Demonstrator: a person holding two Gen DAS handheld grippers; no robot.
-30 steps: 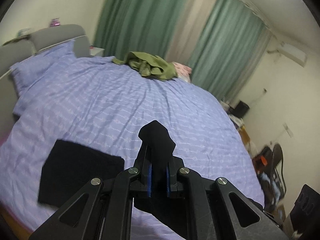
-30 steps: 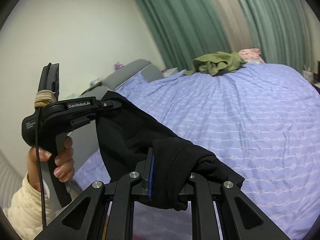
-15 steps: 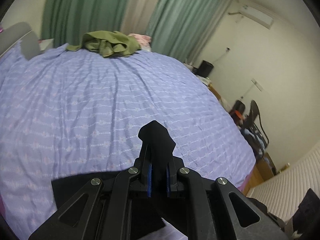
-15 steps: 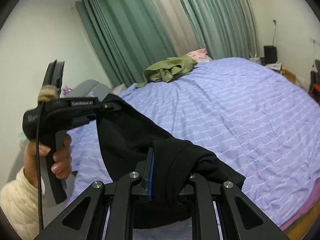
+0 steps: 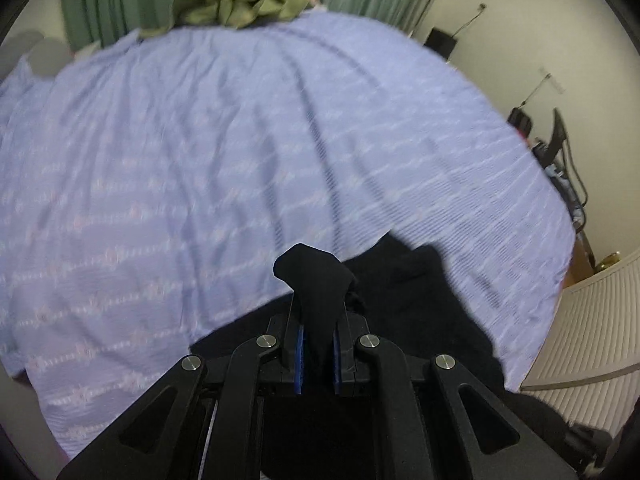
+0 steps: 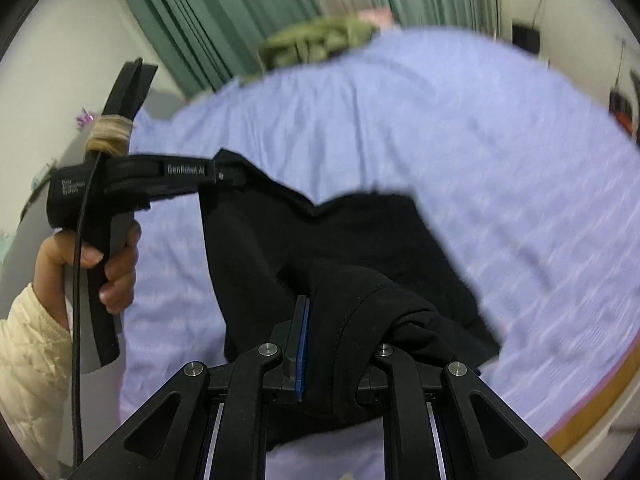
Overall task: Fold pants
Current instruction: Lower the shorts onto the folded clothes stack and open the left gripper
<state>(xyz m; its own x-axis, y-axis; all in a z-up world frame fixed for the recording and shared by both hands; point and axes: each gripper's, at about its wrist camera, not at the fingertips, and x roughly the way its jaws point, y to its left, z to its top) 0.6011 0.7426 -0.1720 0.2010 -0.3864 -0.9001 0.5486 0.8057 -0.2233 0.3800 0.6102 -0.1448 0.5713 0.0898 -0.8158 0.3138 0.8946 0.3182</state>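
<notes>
Black pants (image 6: 340,240) hang stretched between the two grippers above the lavender bedspread (image 5: 200,140), lower fabric draping toward the bed. Left gripper (image 5: 318,354) has its fingers narrow, clamped on a bunched edge of the pants that pokes up between the blue pads. Right gripper (image 6: 340,354) likewise pinches a thick seamed fold. Olive green clothes (image 5: 236,4) lie heaped at the bed's far edge, before teal curtains (image 6: 224,12).
</notes>
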